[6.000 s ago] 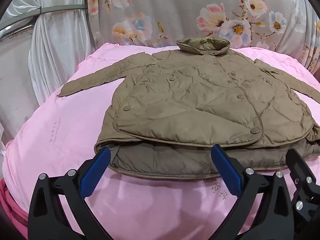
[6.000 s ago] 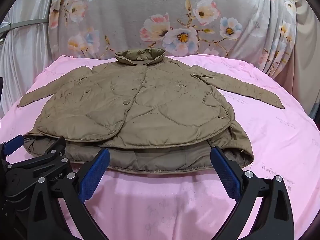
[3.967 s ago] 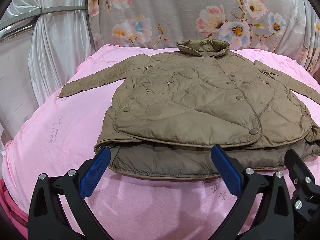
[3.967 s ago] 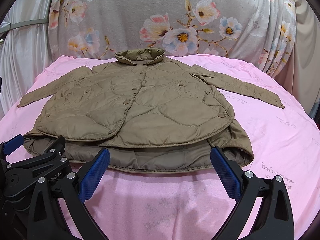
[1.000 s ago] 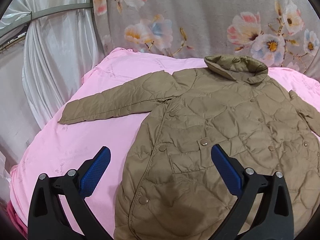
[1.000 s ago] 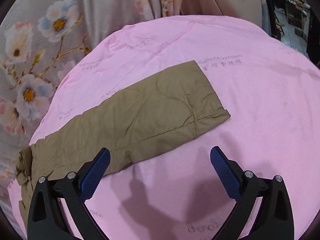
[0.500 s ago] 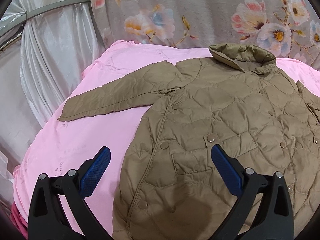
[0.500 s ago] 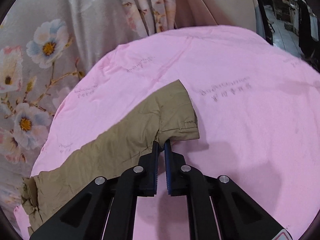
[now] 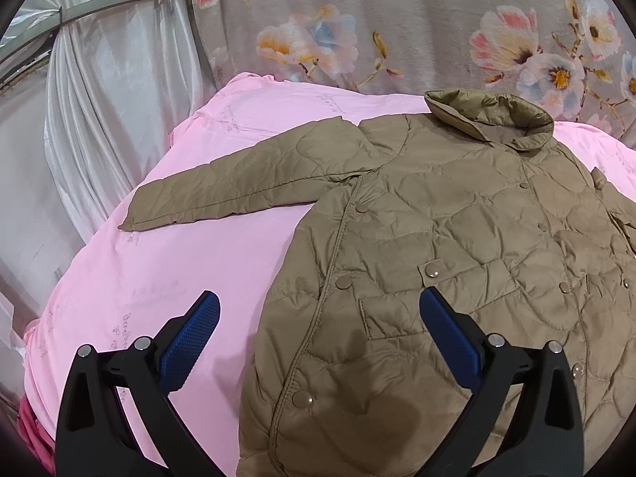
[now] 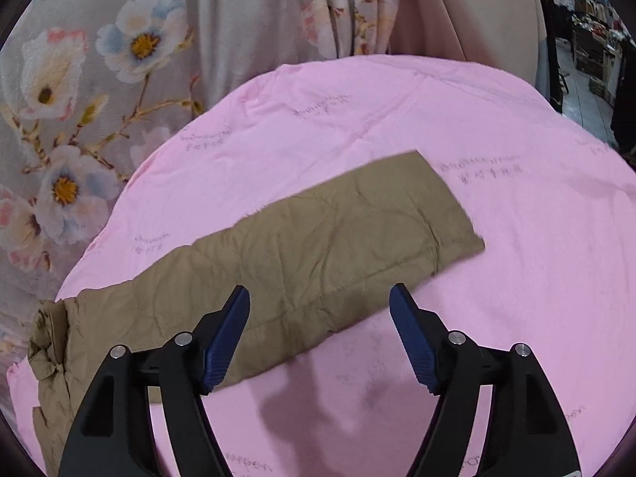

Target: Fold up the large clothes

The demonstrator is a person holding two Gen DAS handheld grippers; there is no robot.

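An olive-brown quilted jacket [image 9: 457, 262] lies front up on the pink bedspread [image 9: 167, 278], collar at the back. Its left sleeve [image 9: 238, 183] stretches out flat to the left. My left gripper [image 9: 318, 334] is open and empty, above the jacket's left front edge. In the right wrist view the jacket's right sleeve [image 10: 326, 238] lies flat on the pink spread [image 10: 536, 278], cuff to the right. My right gripper [image 10: 320, 330] is open and empty, just above the sleeve's near edge.
A grey floral curtain [image 9: 397, 28] hangs behind the bed, with white drapes [image 9: 99, 99] at the left. The floral curtain [image 10: 119, 59] and a beige drape [image 10: 457, 8] show in the right wrist view, with a shop floor [image 10: 588, 67] at the far right.
My right gripper was shut on the right sleeve's cuff half a second ago; it has opened and the sleeve lies flat again. The left gripper has shifted slightly over the jacket.
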